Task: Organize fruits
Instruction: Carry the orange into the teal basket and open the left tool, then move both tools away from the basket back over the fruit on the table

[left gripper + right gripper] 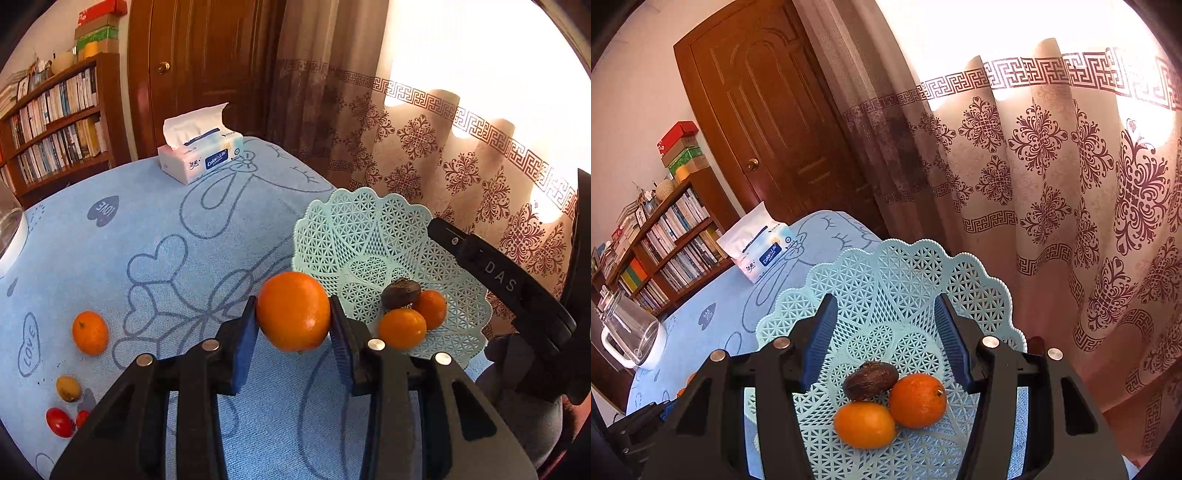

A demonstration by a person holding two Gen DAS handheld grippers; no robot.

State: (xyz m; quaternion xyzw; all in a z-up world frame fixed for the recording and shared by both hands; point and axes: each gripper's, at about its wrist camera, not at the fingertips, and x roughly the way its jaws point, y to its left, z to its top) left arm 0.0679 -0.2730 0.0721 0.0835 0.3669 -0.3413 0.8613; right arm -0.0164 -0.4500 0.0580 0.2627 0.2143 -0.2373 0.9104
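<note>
Behind the table, a dark brown panelled wooden door [764,122] with a round brass knob is seen beside a cream curtain [1052,177] printed with maroon medallions and key-pattern bands, lit brightly from behind. A wooden bookshelf [59,122] packed with books stands at the left, with coloured boxes stacked on top. The table is covered by a light blue terry cloth [147,229] drawn over with darker blue hearts and outlines. A soft white-and-blue pack of tissues [201,153] lies near its far edge, and a clear glass jug with a white handle [631,332] is set at the left.

A pale mint plastic basket with a lattice weave and scalloped rim [369,225] rests on the cloth by the curtain; two small smooth oranges [918,400] and a dark brown wrinkled fruit [870,380] are lying in it, touching one another.

A glossy round orange [293,312] is clamped between the ribbed blue pads of the left gripper [293,325], raised off the cloth just beside the basket. The right gripper [882,343] is held over the basket with its jaws apart and nothing between them.

On the cloth at the left, another small orange [89,333], a yellowish oval fruit [68,388] and two red cherry tomatoes [59,422] are left lying.
</note>
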